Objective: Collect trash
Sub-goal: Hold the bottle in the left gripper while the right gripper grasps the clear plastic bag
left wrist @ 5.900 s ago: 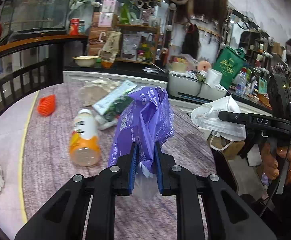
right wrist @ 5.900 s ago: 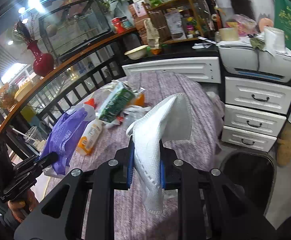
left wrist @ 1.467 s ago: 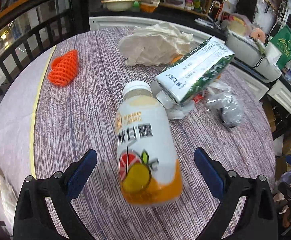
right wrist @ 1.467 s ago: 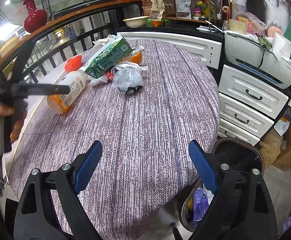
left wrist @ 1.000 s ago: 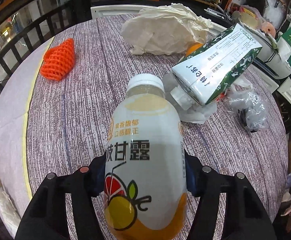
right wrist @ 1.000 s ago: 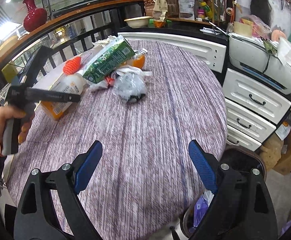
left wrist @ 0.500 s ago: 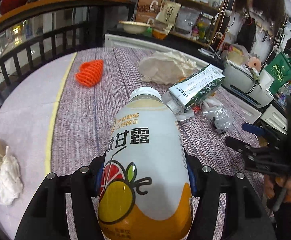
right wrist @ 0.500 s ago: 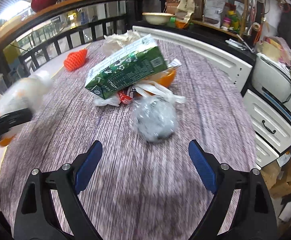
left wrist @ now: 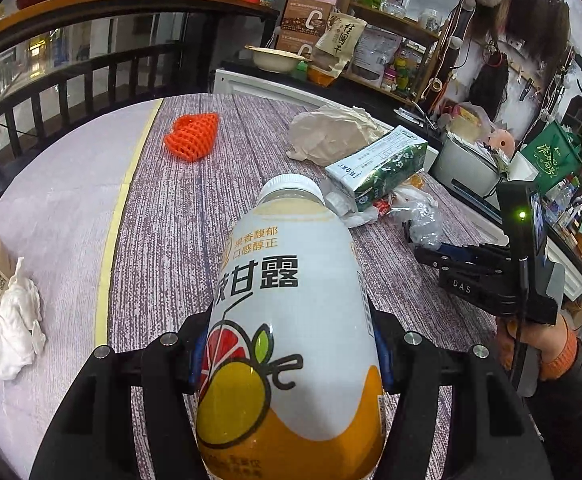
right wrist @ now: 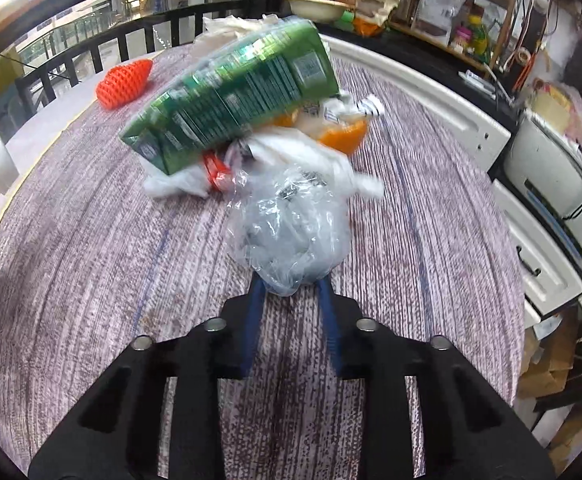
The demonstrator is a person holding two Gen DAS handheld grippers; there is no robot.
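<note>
On the round table (right wrist: pixel 431 208) with its purple-grey cloth lies the trash pile — a green carton (right wrist: pixel 231 96) leaning over white plastic, with an orange foam net (left wrist: pixel 191 138) well apart. The left gripper (left wrist: pixel 289 350) clamps a yoghurt-drink bottle (left wrist: pixel 291 320) by its sides, cap pointing away. The right gripper (right wrist: pixel 291 286) is closing its blue pads (right wrist: pixel 253 320) on either side of a crumpled clear plastic bag (right wrist: pixel 291 224) lying just before the carton; actual contact cannot be told.
</note>
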